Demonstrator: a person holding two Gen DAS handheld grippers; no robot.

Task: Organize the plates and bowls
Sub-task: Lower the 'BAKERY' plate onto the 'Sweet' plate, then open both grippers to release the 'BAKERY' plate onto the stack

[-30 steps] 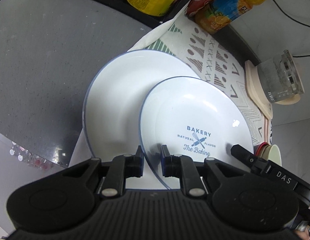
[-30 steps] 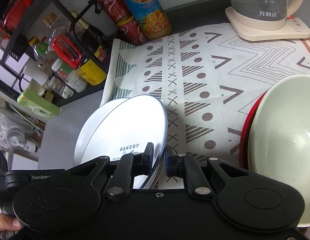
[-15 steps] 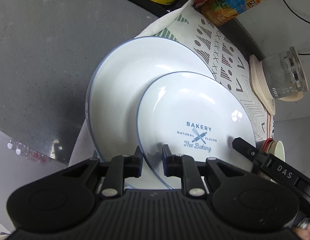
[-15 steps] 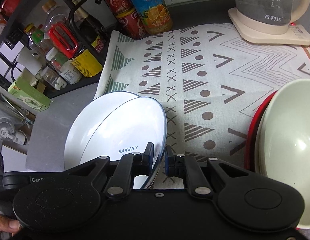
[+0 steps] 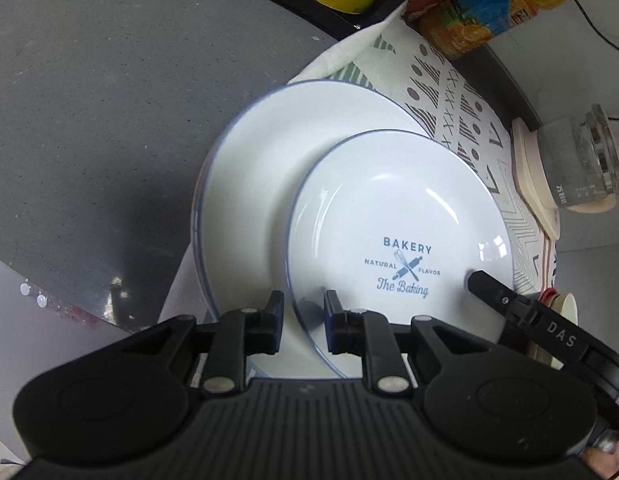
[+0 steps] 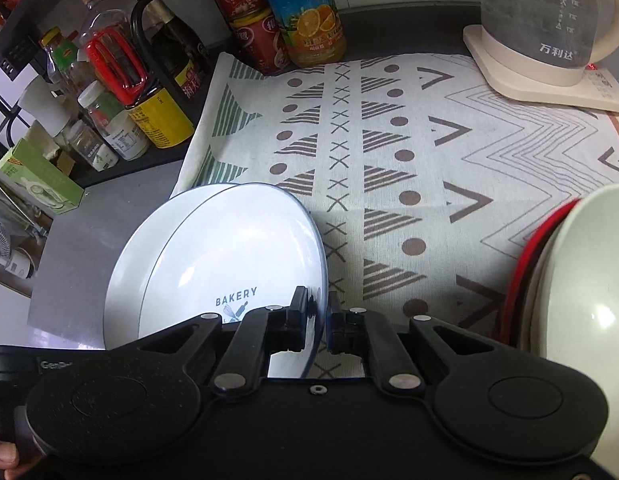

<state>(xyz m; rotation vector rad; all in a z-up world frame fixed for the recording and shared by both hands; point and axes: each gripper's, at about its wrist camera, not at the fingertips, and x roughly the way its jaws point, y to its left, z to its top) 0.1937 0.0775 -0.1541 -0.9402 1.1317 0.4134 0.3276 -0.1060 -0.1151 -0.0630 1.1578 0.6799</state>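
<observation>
Jaws of both grippers hiding bakery plate (image 5: 397,216) rim

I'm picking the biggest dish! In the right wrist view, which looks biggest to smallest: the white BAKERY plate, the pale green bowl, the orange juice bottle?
1. White BAKERY plate
2. Pale green bowl, cut off at the edge and closer, so its rank is unsure
3. Orange juice bottle, farthest away, top cut off

White blue-rimmed plates (image 5: 397,200), geometric-print cloth (image 6: 389,140), red & cream bowls (image 6: 581,280)
</observation>
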